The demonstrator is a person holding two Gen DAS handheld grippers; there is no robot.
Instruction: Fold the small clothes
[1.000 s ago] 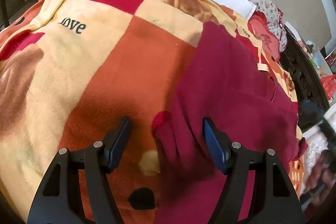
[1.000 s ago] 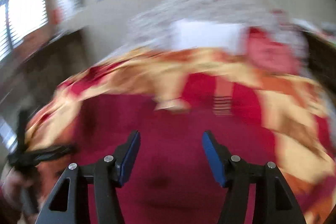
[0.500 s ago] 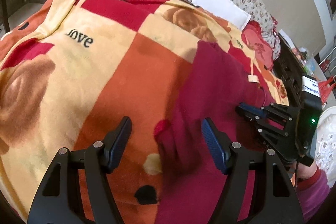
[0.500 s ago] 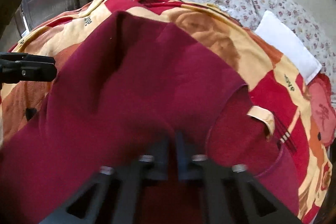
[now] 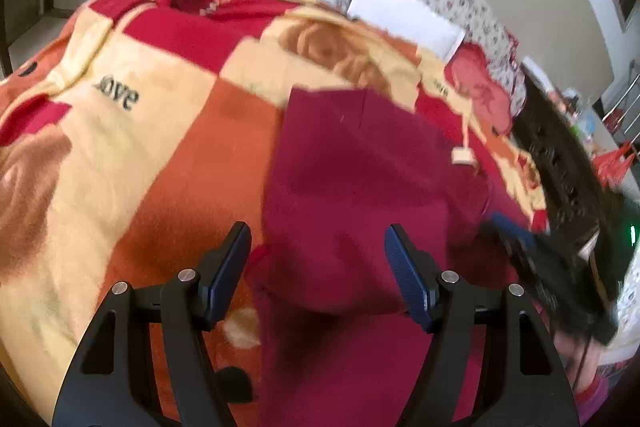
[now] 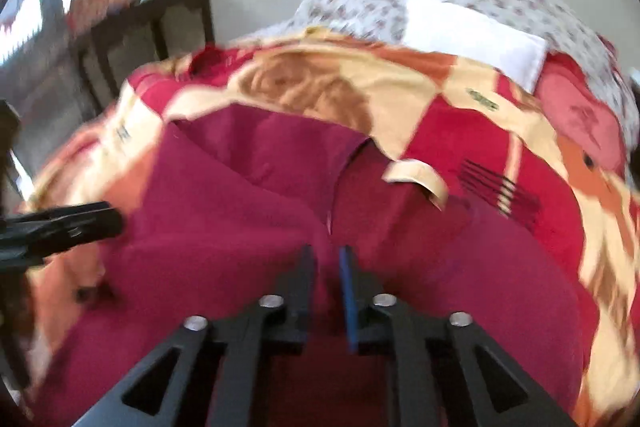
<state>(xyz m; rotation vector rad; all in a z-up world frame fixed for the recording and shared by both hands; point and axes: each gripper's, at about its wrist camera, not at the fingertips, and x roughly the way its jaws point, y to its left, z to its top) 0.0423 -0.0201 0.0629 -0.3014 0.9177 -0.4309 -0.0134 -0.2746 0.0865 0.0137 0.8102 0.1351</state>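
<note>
On the bed (image 5: 168, 131), right gripper (image 6: 327, 259) pinches the garment (image 5: 360, 195) mid-fold; left gripper (image 5: 318, 247), released, should grasp next.

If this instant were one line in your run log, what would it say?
step: folding | left gripper: open, over garment | right gripper: shut on garment fold | surface: blanket

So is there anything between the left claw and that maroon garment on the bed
Nothing visible. The left claw is open, and the maroon garment lies directly between and ahead of its fingers on the blanket, with no other item in between. The right claw is shut on a fold of the same garment further right.
</note>
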